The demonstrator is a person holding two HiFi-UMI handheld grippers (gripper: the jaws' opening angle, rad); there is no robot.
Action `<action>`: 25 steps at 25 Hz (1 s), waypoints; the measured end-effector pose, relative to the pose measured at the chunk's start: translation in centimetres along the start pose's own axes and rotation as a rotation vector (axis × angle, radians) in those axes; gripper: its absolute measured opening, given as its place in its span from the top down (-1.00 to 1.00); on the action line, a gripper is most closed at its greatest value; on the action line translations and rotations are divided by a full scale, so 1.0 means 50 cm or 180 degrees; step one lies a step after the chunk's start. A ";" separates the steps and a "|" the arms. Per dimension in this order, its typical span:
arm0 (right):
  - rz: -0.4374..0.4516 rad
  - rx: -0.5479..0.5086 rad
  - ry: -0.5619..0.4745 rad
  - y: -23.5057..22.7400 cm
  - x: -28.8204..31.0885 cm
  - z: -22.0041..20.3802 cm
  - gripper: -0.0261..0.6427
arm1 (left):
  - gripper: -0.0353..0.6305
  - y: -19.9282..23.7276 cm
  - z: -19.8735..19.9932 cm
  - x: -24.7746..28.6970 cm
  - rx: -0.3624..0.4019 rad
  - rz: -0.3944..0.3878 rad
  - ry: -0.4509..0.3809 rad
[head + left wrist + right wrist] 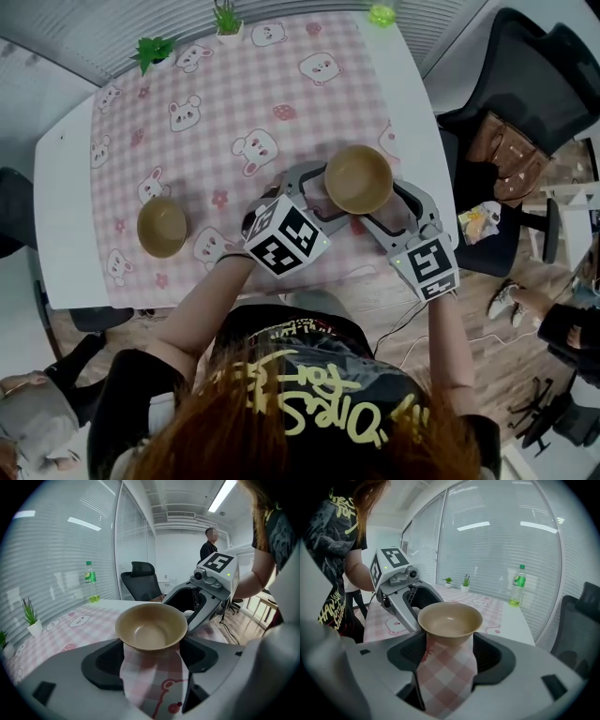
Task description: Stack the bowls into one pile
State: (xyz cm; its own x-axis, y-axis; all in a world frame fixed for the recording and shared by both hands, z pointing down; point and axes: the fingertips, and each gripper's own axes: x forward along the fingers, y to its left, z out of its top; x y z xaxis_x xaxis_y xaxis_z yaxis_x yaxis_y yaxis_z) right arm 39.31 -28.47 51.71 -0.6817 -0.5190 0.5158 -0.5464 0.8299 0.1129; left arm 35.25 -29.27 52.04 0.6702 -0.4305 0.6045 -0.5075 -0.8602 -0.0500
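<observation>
Left forearm (202, 305) and right forearm (448, 337) both reach forward and converge. Our left gripper (317, 199) slants toward the right gripper (392, 211). We note both pitched downward, tips nearly facing. On each, we see the jaws standing wide apart.

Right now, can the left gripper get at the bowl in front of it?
Probably yes: the left gripper stands open, the bowl right at the mouth of its jaws, nothing between.

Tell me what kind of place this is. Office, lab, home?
Most likely an office or meeting room. It has a glass partition wall with blinds, a black office chair and a ceiling strip light. The work surface is a white table under a pink checked tablecloth.
</observation>
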 end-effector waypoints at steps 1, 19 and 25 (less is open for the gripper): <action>0.0000 0.0003 -0.0001 -0.001 0.001 0.000 -0.02 | -0.22 0.001 0.000 0.001 -0.0002 0.0009 -0.0002; 0.0042 -0.0217 -0.0227 0.037 0.003 0.117 -0.01 | -0.22 0.038 0.026 -0.109 -0.0018 0.0277 -0.0097; 0.0133 -0.0338 -0.0286 0.090 0.022 0.191 -0.01 | -0.22 0.061 0.014 -0.198 -0.0041 0.0440 -0.0144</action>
State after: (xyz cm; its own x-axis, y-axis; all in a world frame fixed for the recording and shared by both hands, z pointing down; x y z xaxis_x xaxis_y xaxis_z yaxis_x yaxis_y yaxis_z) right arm 31.47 -27.25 44.68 -0.7461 -0.4959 0.4444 -0.4654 0.8656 0.1846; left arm 27.47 -27.81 45.36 0.6171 -0.5569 0.5560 -0.6033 -0.7884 -0.1201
